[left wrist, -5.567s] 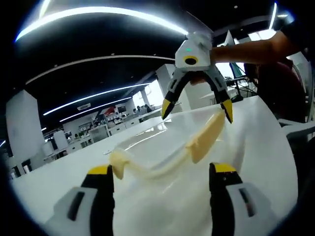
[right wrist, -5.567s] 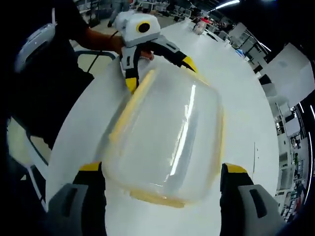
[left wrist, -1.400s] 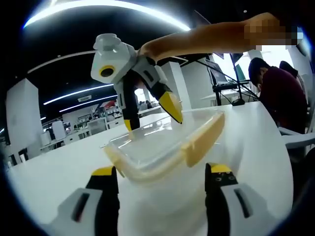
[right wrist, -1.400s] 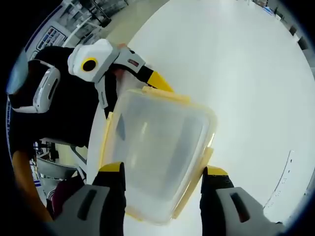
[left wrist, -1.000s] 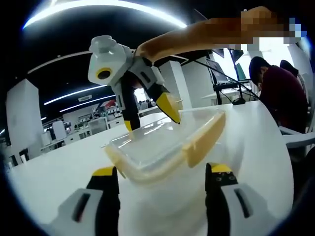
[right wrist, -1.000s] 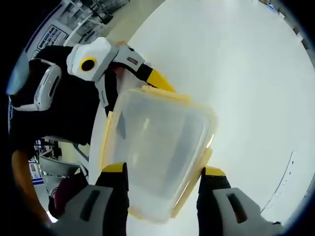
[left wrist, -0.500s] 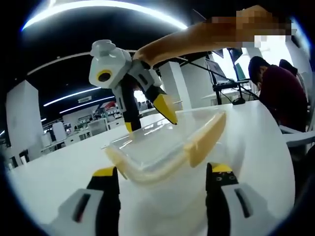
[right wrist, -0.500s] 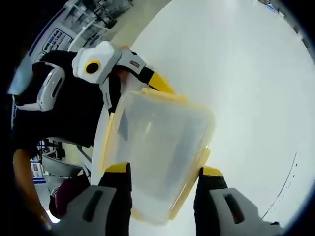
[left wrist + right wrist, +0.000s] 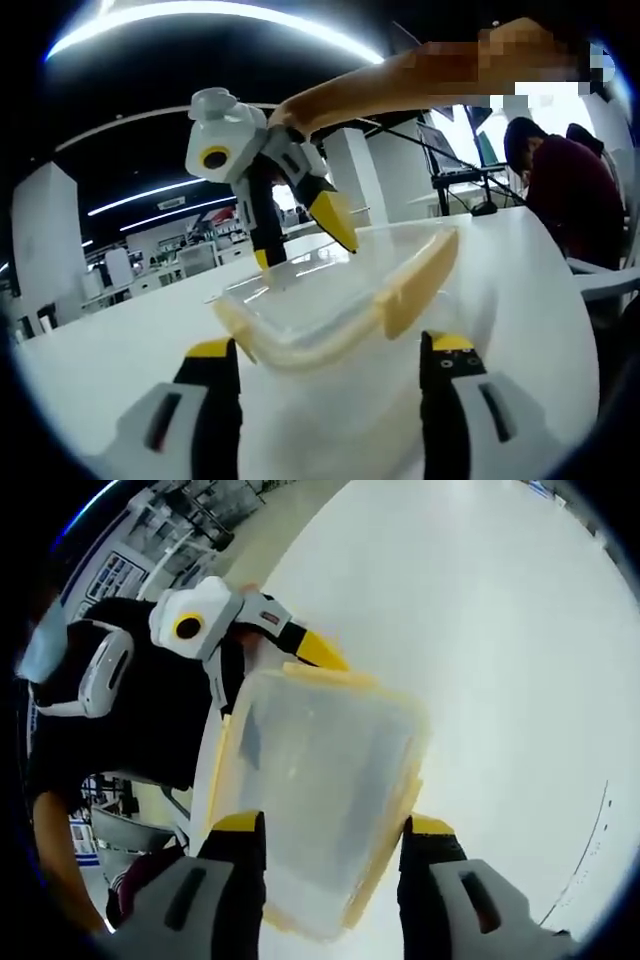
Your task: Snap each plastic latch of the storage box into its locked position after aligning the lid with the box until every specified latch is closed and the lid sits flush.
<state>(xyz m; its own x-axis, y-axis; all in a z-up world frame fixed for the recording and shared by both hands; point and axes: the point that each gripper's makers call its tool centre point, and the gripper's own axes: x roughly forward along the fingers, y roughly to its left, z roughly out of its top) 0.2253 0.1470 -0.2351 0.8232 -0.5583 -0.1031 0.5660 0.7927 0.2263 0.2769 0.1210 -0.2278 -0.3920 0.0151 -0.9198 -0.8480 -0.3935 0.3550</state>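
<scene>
both tongs working the storage box on the white counter (image 9: 90, 340), latches not all down yet

left tongs (image 9: 330, 350) gape wide w/ nothing held, storage box (image 9: 340, 290) just ahead between the 2 tips, prob bracing it. right tongs (image 9: 325, 830) straddle the box (image 9: 315, 810) from above, tips at either side of the lid (image 9: 320, 780), likely pressing it flush; can't tell if they squeeze it or just sit alongside. yellow side latch (image 9: 415, 285) by the right tip of the left tongs sticks out, looks unsnapped. right tongs (image 9: 300, 235) also seen at the box's far edge; left tongs (image 9: 275, 670) beyond it. seated person (image 9: 560, 185) off right.
</scene>
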